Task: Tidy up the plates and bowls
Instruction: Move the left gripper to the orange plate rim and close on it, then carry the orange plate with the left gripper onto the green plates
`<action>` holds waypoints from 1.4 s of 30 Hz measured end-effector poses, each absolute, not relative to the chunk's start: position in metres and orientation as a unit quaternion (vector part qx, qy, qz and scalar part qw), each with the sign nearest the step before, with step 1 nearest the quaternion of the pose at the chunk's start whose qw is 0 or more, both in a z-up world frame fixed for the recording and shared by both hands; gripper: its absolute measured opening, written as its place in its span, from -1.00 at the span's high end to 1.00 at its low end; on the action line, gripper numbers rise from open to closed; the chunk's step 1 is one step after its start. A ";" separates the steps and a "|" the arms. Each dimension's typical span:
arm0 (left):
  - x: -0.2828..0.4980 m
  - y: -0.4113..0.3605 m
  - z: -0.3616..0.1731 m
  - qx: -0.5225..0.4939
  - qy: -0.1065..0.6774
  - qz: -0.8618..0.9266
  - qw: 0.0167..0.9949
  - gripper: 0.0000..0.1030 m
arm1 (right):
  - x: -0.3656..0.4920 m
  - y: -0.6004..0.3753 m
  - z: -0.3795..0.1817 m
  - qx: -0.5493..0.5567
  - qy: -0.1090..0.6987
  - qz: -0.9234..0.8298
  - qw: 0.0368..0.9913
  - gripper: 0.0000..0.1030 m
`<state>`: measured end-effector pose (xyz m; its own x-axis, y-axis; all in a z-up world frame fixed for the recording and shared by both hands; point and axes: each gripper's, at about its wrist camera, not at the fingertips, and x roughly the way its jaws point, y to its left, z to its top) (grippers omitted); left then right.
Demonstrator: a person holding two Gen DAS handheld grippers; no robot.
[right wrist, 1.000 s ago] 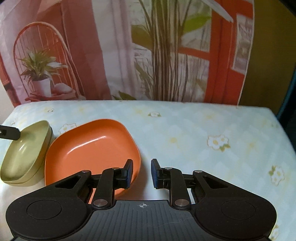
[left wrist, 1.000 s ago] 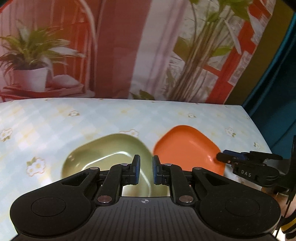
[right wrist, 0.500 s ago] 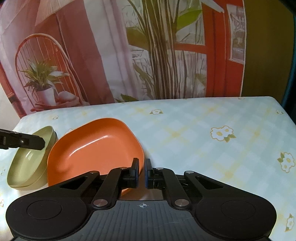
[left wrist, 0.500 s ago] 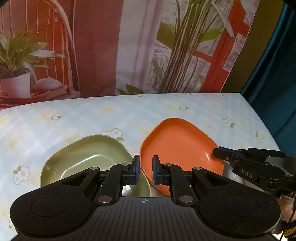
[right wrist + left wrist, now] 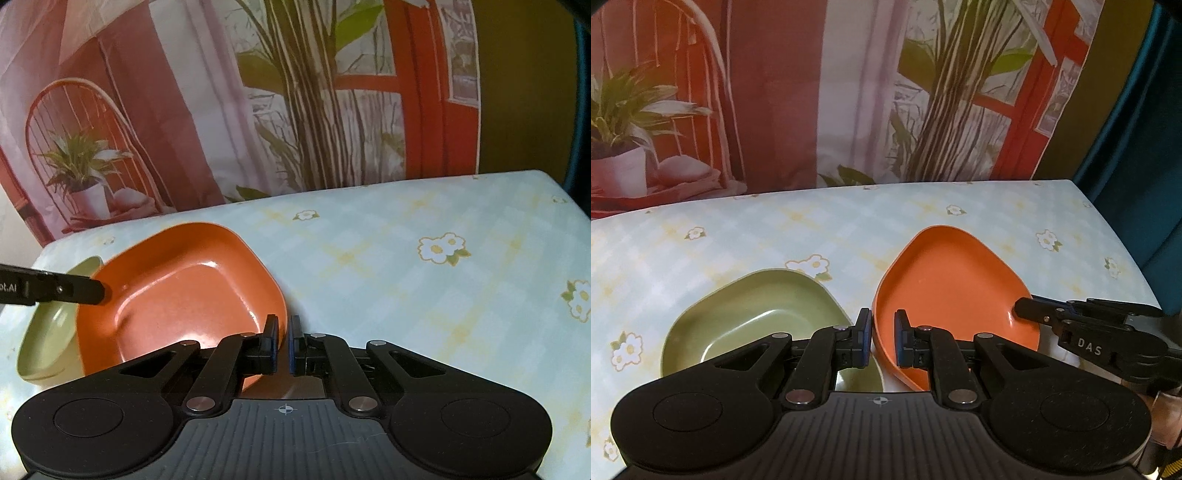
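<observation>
Orange plate (image 5: 184, 291): my right gripper (image 5: 283, 341) clamps its near rim (left gripper (image 5: 882, 341) nearly closed, empty); lift level, clearing the green bowl (image 5: 757, 317).

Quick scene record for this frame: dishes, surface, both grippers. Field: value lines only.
surface: table with floral cloth
orange plate: tilted, its left edge over the green bowl's rim
green bowl: on the cloth, left of the plate, empty
left gripper: shut on orange plate, near-left rim between its pads
right gripper: shut on orange plate, near-right rim
backdrop: printed curtain with plants and a chair
</observation>
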<state>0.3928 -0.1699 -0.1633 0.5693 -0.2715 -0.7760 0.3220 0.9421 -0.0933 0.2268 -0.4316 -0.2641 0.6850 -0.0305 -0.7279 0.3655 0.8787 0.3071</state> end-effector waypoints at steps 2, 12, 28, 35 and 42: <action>0.391 -0.166 -0.161 0.025 0.430 -0.169 0.886 0.74 | 0.226 -0.431 -0.260 0.223 0.377 -0.110 0.892 0.91; 0.375 -0.132 -0.139 0.000 0.414 -0.167 0.895 0.74 | 0.232 -0.413 -0.218 0.201 0.370 -0.089 0.903 0.91; 0.378 -0.037 -0.129 -0.035 0.410 -0.135 0.902 0.74 | 0.270 -0.321 -0.182 0.173 0.395 -0.037 0.902 0.84; 0.396 -0.018 -0.140 -0.042 0.416 -0.131 0.899 0.74 | 0.283 -0.292 -0.188 0.170 0.416 -0.033 0.893 0.81; 0.401 -0.017 -0.154 -0.039 0.423 -0.129 0.896 0.74 | 0.287 -0.284 -0.196 0.167 0.431 -0.040 0.886 0.80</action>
